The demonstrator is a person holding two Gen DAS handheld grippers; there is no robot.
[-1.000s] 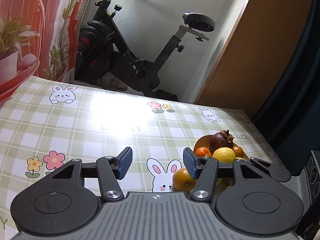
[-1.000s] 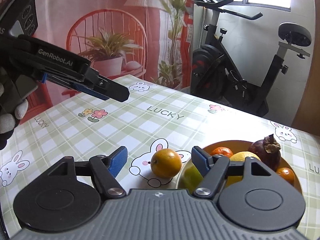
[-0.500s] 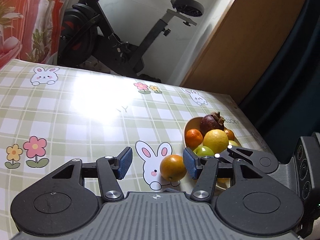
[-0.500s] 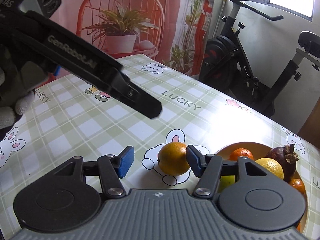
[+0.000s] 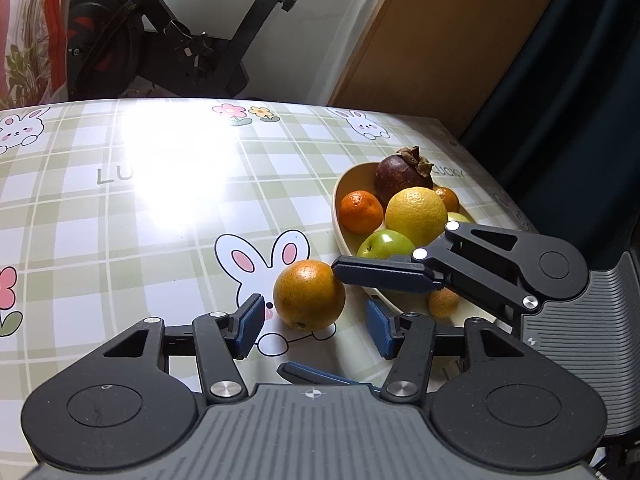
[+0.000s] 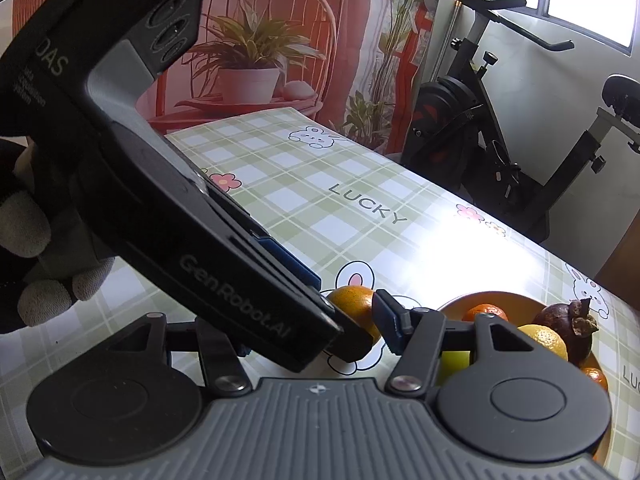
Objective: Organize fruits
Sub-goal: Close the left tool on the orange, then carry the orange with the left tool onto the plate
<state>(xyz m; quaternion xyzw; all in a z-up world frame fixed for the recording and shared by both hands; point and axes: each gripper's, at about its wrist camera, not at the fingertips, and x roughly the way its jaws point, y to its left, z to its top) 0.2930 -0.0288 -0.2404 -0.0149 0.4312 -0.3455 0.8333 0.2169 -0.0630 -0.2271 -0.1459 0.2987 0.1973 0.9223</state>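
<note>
While both tools crowd the same spot, a loose orange [image 5: 309, 300] sits on the checked worktop [image 5: 120, 216] over a printed rabbit [image 5: 260, 260], just outside the near rim of the cream bowl [image 5: 340, 196]. Left hand-held gripper [image 5: 316, 330]: jaws spread wide, blue pads [image 5: 249, 326] either side of the orange and a little short of it, not touching, nothing held. Right hand-held gripper [image 6: 314, 336] comes in from the bowl side; in the left wrist view one of its fingers [image 5: 384, 274] lies across the bowl's near rim with its tip at the orange's upper right, touching or very nearly. Its second finger shows only as a dark sliver low beside the left tool's body. In the right wrist view the left tool's black body covers the left pad and most of the orange, so jaws look partly open around the fruit, but a firm grip: cannot tell. Bowl holds a mangosteen [image 5: 402, 176] at the back, a yellow citrus [image 5: 416, 214] in the middle, a small mandarin [image 5: 360, 212] to its left, a green apple [image 5: 384, 244] in front, more small orange fruit partly hidden. Gloved hand [image 6: 32, 264] grips the left tool. Exercise bike [image 5: 160, 40] stands beyond the worktop
</note>
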